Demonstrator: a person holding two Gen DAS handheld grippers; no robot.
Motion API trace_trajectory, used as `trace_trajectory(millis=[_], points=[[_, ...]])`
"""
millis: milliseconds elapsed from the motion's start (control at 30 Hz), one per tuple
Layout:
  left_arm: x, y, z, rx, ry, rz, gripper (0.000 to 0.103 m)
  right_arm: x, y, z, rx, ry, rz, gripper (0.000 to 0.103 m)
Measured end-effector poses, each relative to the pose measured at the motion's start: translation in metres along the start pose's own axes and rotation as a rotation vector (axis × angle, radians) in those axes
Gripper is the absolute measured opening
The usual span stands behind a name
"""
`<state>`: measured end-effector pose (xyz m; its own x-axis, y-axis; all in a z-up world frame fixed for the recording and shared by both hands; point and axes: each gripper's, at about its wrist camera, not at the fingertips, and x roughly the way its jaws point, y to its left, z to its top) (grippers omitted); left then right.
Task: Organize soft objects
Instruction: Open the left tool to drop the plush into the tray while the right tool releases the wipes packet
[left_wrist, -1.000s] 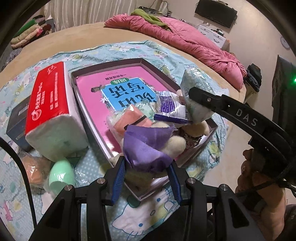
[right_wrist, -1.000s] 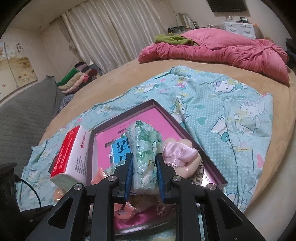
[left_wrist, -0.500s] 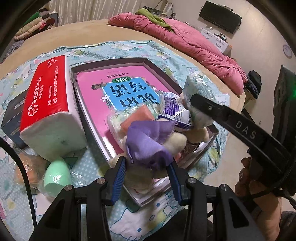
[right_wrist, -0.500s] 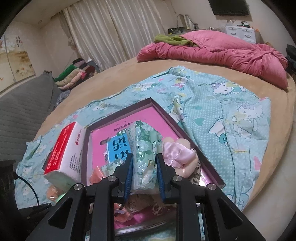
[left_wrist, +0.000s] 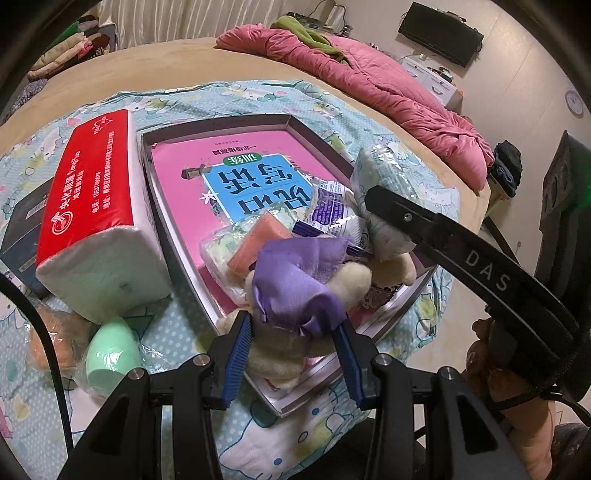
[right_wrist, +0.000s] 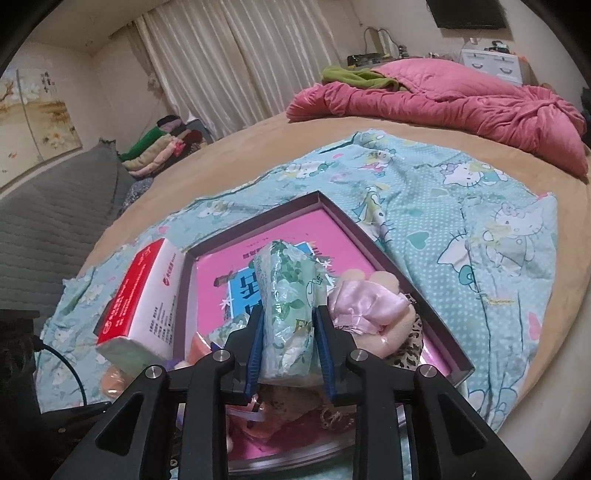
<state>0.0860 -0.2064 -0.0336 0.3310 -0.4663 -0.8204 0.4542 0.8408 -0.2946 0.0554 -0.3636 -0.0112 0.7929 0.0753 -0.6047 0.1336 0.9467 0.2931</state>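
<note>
Over the last second the left gripper (left_wrist: 291, 349) has lifted slightly, fingers still clamped on a plush toy in purple cloth (left_wrist: 295, 291) above the tray (left_wrist: 218, 123). The right gripper (right_wrist: 288, 345) stays clamped on a green-patterned tissue pack (right_wrist: 286, 295), so both likely await placing.

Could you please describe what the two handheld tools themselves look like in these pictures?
Both are matte black, angular frames with silver screw heads and two fingers lined with blue ribbed pads. Seen from the left tool, the right tool's long black side carries white "DAS" lettering. A thin black cable curves past on the left. The right tool looks identical.
</note>
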Motion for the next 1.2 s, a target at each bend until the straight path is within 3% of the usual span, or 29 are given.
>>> trace_trajectory(millis=[300,600,700,767,833,1200], points=[[0.001,0.000,0.001,0.006,0.002,0.002,0.045,-0.010,-0.003,0.003,-0.011,-0.057,-0.039,0.031],[0.003,-0.001,0.003,-0.009,-0.007,0.000,0.046,0.000,-0.005,-0.001,-0.006,-0.007,-0.023,0.036],[0.002,0.001,0.003,-0.022,-0.011,-0.010,0.049,-0.001,-0.006,-0.001,0.007,-0.010,-0.003,0.037],[0.002,0.001,0.003,-0.028,-0.011,-0.016,0.057,-0.004,-0.007,0.000,0.017,-0.021,0.012,0.039],[0.002,0.001,0.003,-0.026,-0.011,-0.012,0.060,-0.007,-0.008,0.001,0.029,-0.028,0.022,0.045],[-0.009,-0.002,0.000,-0.006,-0.034,0.032,0.064,-0.019,-0.008,0.003,0.048,-0.048,0.031,0.053]])
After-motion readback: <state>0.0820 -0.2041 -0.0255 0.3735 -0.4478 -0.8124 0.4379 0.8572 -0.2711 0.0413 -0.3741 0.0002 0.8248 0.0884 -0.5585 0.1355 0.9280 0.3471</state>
